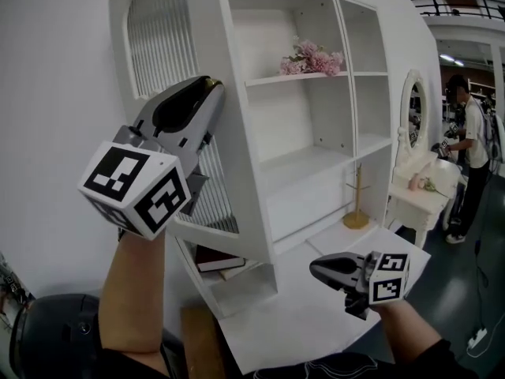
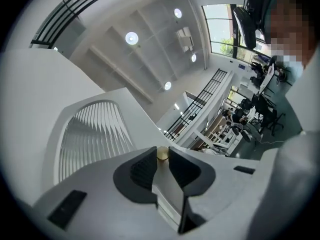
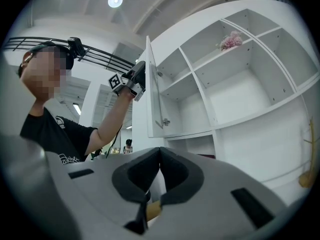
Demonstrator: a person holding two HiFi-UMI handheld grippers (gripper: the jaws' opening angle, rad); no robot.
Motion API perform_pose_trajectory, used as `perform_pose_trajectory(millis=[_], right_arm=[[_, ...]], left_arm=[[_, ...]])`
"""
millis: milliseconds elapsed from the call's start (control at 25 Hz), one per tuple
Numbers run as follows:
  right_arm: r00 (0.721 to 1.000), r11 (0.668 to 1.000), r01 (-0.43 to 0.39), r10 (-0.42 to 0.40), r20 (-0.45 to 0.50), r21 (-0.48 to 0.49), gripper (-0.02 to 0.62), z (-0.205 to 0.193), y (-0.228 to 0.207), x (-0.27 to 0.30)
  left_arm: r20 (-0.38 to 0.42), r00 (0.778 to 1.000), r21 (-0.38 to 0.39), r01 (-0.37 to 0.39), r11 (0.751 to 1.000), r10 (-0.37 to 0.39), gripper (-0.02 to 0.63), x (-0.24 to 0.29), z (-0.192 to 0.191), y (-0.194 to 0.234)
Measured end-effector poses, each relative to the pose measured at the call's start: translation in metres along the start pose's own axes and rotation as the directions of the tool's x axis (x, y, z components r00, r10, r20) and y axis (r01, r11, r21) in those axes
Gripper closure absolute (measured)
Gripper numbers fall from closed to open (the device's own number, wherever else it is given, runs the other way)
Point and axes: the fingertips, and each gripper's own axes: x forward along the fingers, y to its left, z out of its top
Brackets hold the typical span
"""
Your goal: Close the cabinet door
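The white cabinet stands with its door, a white frame round ribbed glass, swung open to the left. My left gripper is raised to the door's free edge. In the left gripper view the door runs in between the jaws and its small gold knob sits at the tips of my left gripper, which is shut on it. The right gripper view shows the door edge-on with my left gripper on it. My right gripper hangs low before the cabinet, shut and empty.
Pink flowers lie on an upper shelf. A gold stand stands on the lower ledge, and a dark red book lies in the bottom compartment. At the right are a white vanity with an oval mirror and a person.
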Motion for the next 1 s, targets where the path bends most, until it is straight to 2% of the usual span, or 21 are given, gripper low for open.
perform_pose_trajectory(millis=[440, 720, 1000], right_arm=[[1.0, 1.0, 0.003, -0.003, 0.026, 0.001, 0.592, 0.007, -0.042, -0.017], [1.0, 1.0, 0.002, -0.002, 0.019, 0.011, 0.592, 0.004, -0.069, -0.022], [1.0, 1.0, -0.014, 0.014, 0.01, 0.014, 0.592, 0.002, -0.097, -0.018]], left_arm=[[-0.097, 0.99, 0.13, -0.09, 0.987, 0.103, 0.529, 0.062, -0.051, 0.009], [-0.124, 0.976, 0.248, -0.142, 0.958, 0.177, 0.529, 0.086, -0.076, 0.018], [-0.141, 0.966, 0.299, -0.166, 0.94, 0.216, 0.528, 0.105, -0.101, 0.032]])
